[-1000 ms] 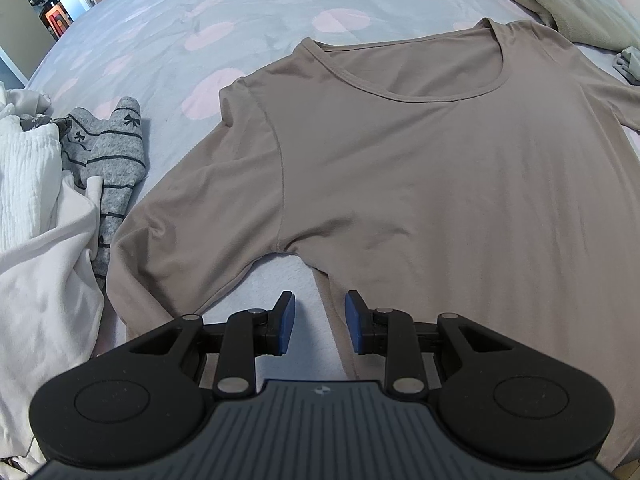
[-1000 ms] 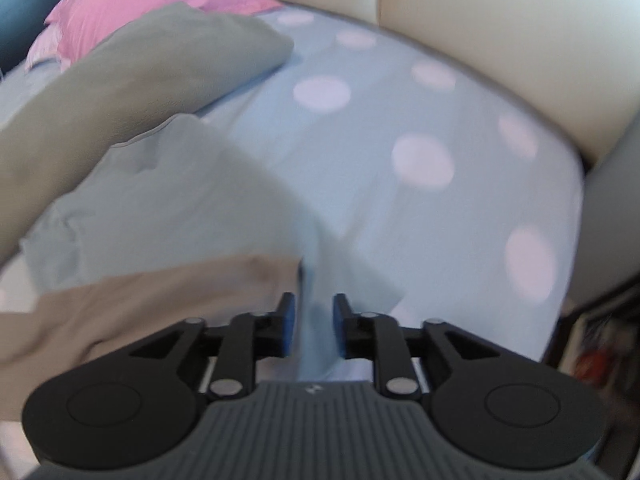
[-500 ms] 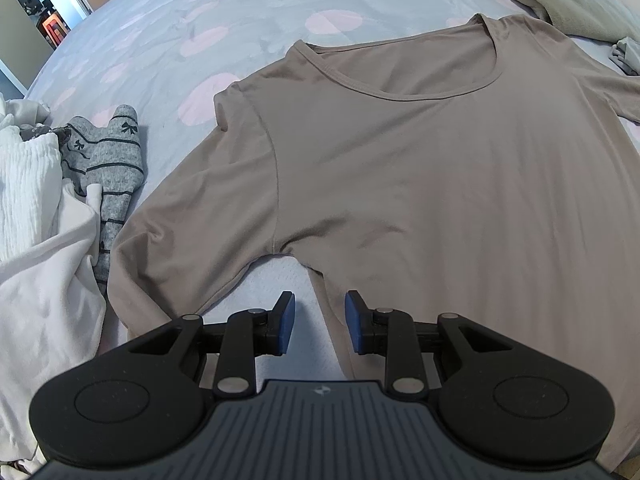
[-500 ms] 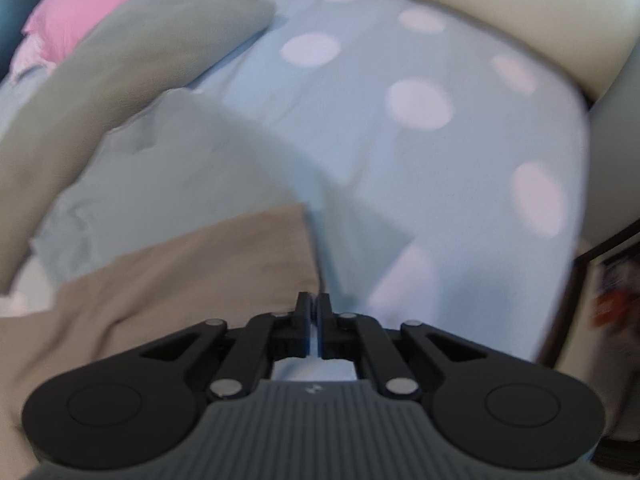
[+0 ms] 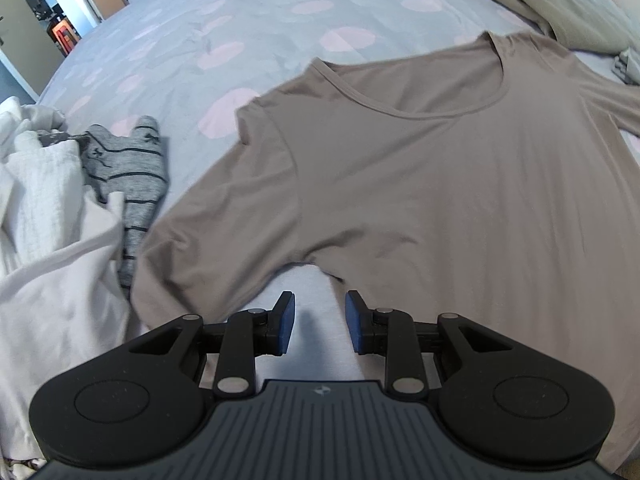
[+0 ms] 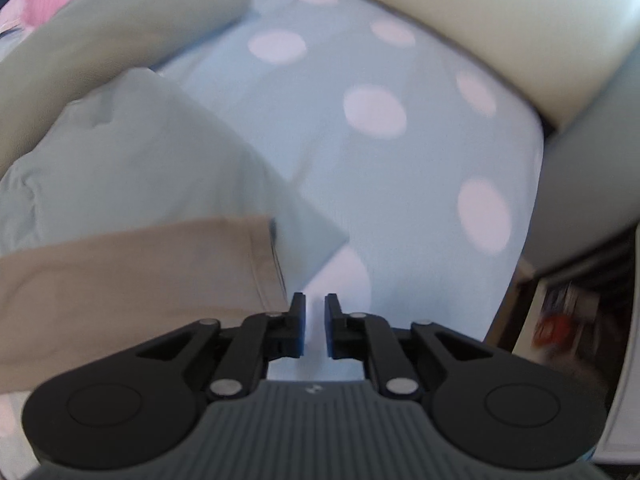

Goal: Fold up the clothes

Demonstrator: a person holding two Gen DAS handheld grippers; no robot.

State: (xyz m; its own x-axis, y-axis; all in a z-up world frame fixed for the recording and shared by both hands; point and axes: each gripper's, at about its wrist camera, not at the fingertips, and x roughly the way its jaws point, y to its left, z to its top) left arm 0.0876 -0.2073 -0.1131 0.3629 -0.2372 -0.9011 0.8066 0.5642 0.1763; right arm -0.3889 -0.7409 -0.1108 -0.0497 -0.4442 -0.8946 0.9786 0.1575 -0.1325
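The bed (image 5: 248,20) is carrying your taupe top (image 5: 440,184) flat across the frame's centre, ready for folding; your left claw (image 5: 318,326) is hovering released by its armpit, while your right claw (image 6: 315,326), just reopening, is gripping nothing beside the sleeve cuff (image 6: 264,264)

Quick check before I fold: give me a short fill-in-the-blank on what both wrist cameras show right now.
1. The taupe shirt lies flat with its neckline pointing ____ from the left gripper.
2. Between the left gripper's fingers there is only ____.
3. Left of the shirt, the striped garment is ____ in colour.
4. The shirt's sleeve cuff lies just ____ of the right gripper.

Missing words: away; bedsheet; grey; left
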